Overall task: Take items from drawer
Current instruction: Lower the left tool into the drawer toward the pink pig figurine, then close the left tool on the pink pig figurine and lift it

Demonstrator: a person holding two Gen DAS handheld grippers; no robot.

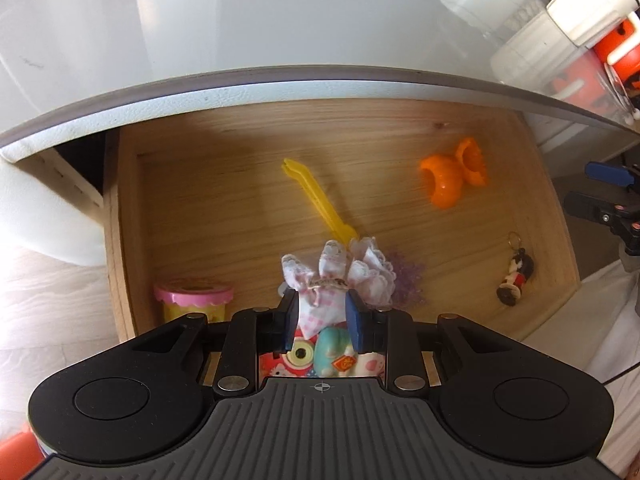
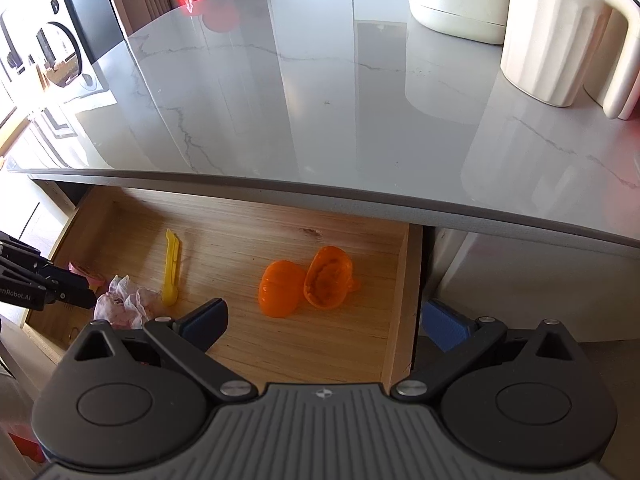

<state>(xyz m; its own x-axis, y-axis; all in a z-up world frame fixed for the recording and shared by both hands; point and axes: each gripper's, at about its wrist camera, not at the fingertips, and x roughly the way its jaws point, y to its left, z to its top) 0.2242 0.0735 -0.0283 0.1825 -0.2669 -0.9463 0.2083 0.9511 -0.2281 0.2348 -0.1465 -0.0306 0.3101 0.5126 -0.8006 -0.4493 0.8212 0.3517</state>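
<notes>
Wooden drawer (image 1: 168, 216) stands open; left gripper (image 1: 323, 316) pinches pink frilled cloth (image 1: 340, 276); right gripper (image 2: 324, 320) hovers spread wide, empty, above orange shells (image 2: 304, 284).

Left tool (image 1: 322, 316): my pads are pinched together on a frilly cloth bundle (image 1: 340, 276), pointing down into the drawer.
Right tool (image 2: 324, 320): my fingers spread wide, gripping nothing, hovering at the drawer's right front.

open wooden drawer (image 1: 248, 216) with yellow clip (image 1: 316, 200), orange shells (image 1: 454, 176), keychain doll (image 1: 514, 276), pink-lidded tub (image 1: 194, 300)
</notes>
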